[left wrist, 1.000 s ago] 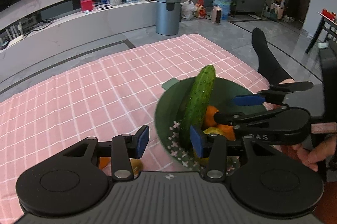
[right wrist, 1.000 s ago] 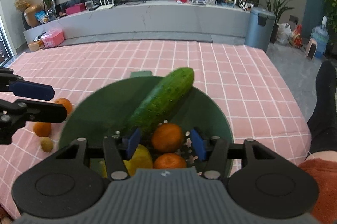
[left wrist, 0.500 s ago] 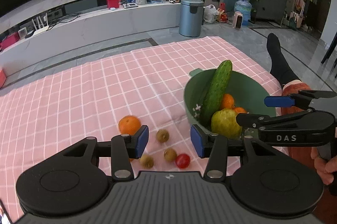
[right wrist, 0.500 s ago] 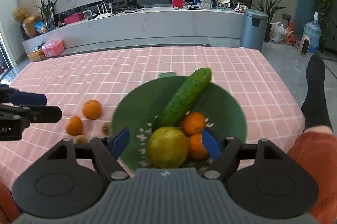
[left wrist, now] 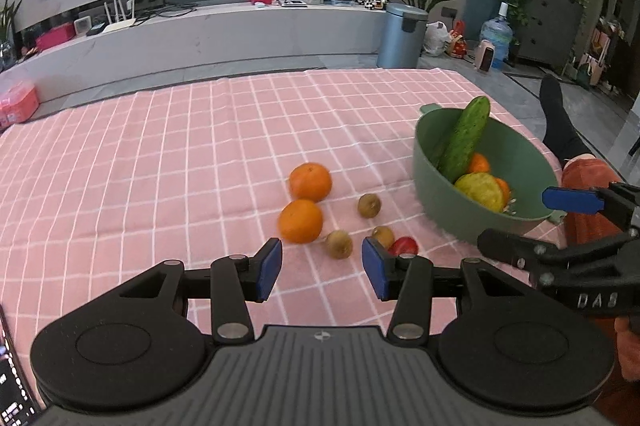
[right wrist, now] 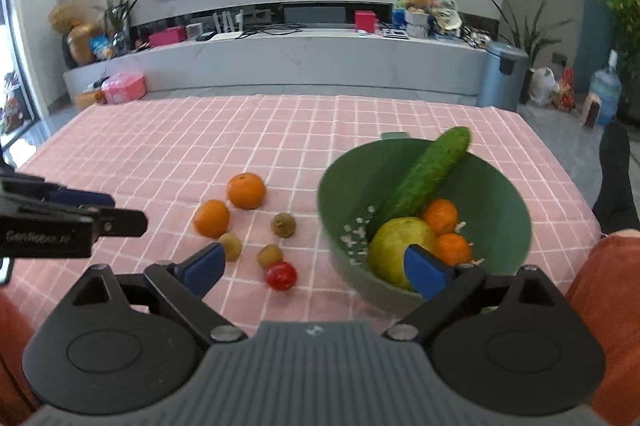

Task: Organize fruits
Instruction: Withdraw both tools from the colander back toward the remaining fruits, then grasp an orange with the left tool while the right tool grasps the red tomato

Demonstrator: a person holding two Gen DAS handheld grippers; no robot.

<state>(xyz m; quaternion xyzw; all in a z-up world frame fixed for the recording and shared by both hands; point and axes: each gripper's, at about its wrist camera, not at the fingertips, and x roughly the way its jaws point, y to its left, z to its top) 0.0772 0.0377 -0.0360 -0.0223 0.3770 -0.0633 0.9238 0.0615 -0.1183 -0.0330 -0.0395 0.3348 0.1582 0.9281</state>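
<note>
A green bowl (right wrist: 508, 185) (left wrist: 436, 201) on the pink checked cloth holds a cucumber (right wrist: 424, 177), a yellow-green fruit (right wrist: 396, 246) and two small oranges (right wrist: 440, 216). Left of it on the cloth lie two oranges (left wrist: 310, 181) (left wrist: 301, 221), three small brown fruits (left wrist: 339, 244) and a red tomato (right wrist: 281, 276). My left gripper (left wrist: 322, 272) is open and empty, just short of the loose fruits. My right gripper (right wrist: 316, 266) is wide open and empty, near the bowl's front rim.
The pink cloth (left wrist: 160, 153) covers the table to its far edge. Behind it are a long white bench (right wrist: 280, 57), a grey bin (left wrist: 402, 35) and a water jug (left wrist: 496, 37). A person's leg in a black sock (left wrist: 560, 121) is right of the bowl.
Both grippers have pulled back and up from the bowl. The loose fruits on the cloth have come into view. The right gripper's fingers have spread wider.
</note>
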